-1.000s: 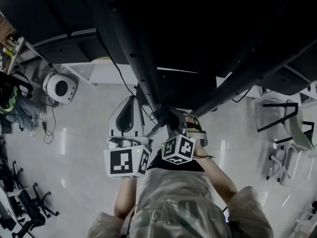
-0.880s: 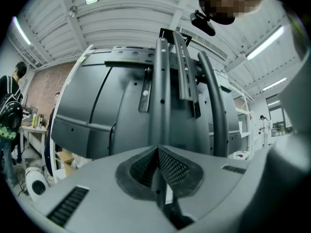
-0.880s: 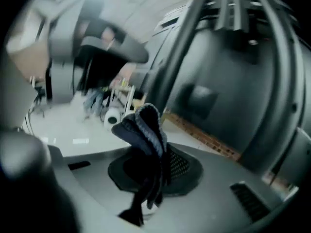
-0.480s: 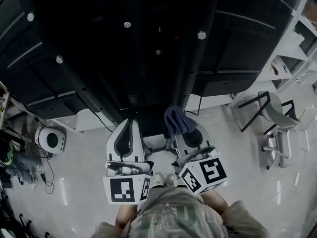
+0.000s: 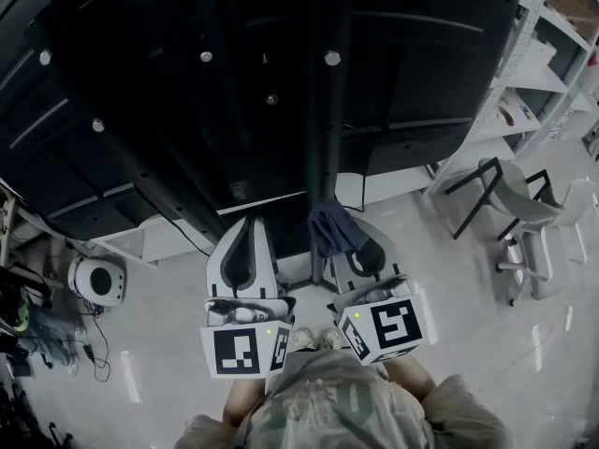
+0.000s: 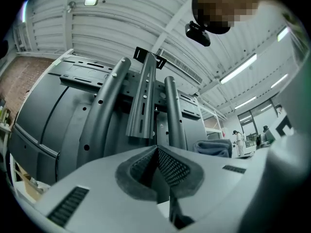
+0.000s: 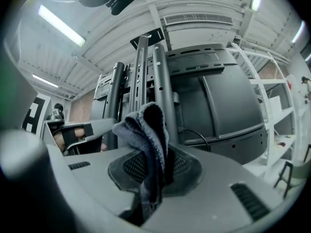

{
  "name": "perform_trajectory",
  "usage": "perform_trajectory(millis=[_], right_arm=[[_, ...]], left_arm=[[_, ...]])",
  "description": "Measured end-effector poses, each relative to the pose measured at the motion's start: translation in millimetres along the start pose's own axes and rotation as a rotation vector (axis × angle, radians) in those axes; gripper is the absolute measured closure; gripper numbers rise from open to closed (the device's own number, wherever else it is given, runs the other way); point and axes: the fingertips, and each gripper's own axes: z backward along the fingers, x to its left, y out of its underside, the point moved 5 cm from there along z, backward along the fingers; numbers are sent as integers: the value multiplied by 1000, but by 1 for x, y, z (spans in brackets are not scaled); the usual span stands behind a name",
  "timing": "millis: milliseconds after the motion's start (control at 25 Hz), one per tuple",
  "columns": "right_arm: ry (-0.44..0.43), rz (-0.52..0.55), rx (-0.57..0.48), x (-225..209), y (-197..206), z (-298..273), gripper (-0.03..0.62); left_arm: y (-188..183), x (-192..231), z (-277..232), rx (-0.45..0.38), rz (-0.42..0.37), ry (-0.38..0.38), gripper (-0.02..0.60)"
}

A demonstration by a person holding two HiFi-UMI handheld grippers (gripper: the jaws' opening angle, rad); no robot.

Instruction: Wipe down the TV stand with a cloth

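Observation:
The black TV stand (image 5: 318,110) fills the upper head view, its poles (image 6: 146,96) rising towards the mounting plate on the screen's back (image 7: 214,101). My right gripper (image 5: 342,243) is shut on a dark blue cloth (image 5: 334,225), which bunches up above the jaws (image 7: 146,130) just short of the nearest pole. Beside it on the left, my left gripper (image 5: 247,224) is shut with nothing in it, its pads (image 6: 167,166) meeting in front of the poles. The cloth (image 6: 214,147) also shows at the right in the left gripper view.
A white round device (image 5: 96,279) and cables lie on the pale floor at the left. Grey chairs (image 5: 524,213) and white shelving (image 5: 543,73) stand at the right. The person's shoes (image 5: 312,340) are between the two grippers.
A second ago the right gripper held the cloth forward at the stand's poles; it has drawn back beside the left gripper. The head view has swung, showing more of the screen's back.

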Motion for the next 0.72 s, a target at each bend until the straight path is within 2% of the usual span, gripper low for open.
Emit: perform_trajectory(millis=[440, 720], right_arm=[[-40, -10, -14, 11, -7, -2, 537], [-43, 3, 25, 13, 3, -1, 537]], left_arm=[[-1, 4, 7, 29, -38, -4, 566], [3, 6, 11, 32, -40, -14, 566]])
